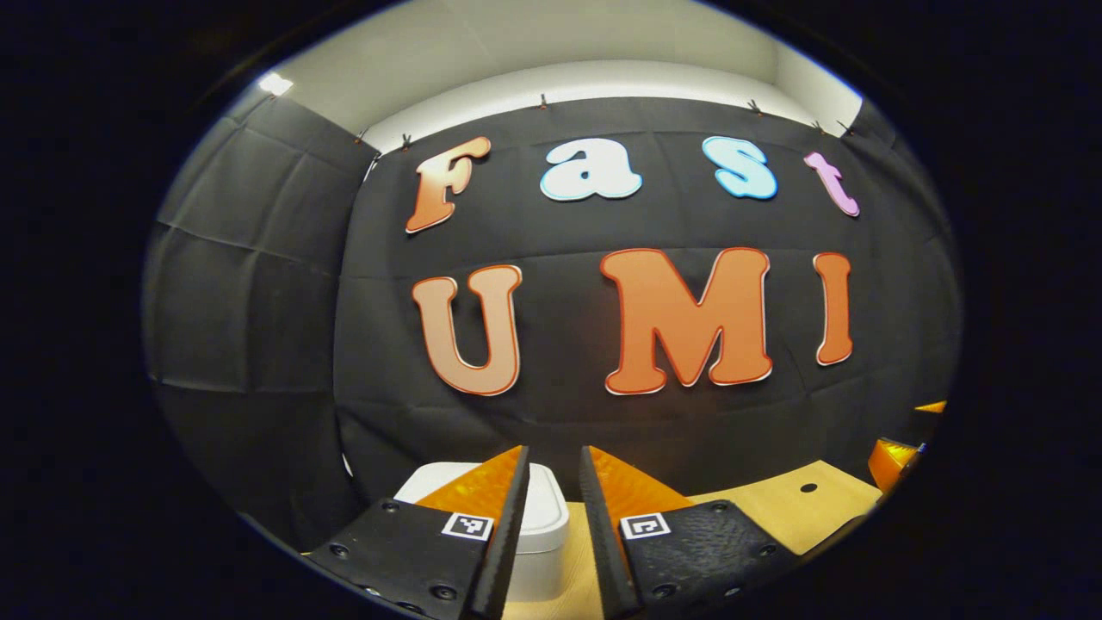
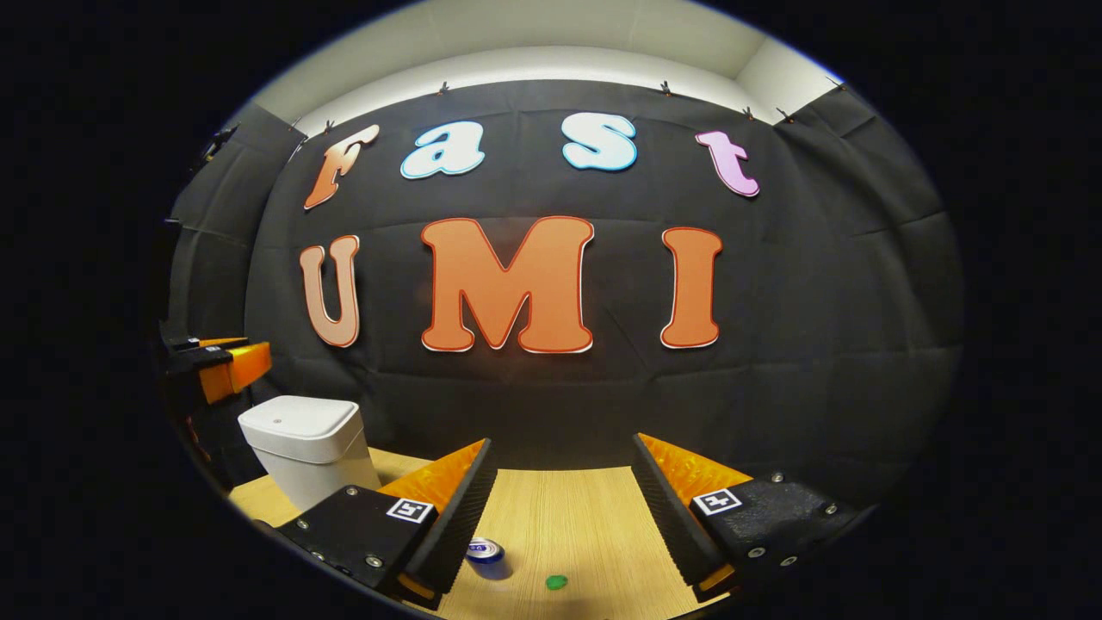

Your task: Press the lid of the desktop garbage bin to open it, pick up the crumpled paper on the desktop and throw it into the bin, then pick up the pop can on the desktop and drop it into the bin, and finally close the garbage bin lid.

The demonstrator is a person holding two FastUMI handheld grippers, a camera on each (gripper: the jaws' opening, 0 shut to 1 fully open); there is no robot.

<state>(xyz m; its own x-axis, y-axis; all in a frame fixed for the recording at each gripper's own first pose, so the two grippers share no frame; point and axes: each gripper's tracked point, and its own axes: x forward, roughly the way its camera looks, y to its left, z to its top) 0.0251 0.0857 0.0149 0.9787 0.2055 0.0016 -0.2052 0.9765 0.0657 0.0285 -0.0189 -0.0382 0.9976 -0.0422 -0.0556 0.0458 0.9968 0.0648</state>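
The wooden desktop (image 2: 560,517) carries the white garbage bin (image 2: 306,443), lid down, near its back left corner. The left gripper (image 1: 554,461) hovers above it, narrow and empty. The right gripper (image 2: 564,456) is wide, empty; below it the pop can (image 2: 487,555) stands beside a small green spot (image 2: 556,582).

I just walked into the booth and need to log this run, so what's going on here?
A person holds two tools above a light wooden desktop. The left tool hovers by the white plastic garbage bin, its lid down, jaws narrowly apart and holding nothing. The right tool is open and empty above a blue pop can standing near a small green item. Nothing is gripped yet.
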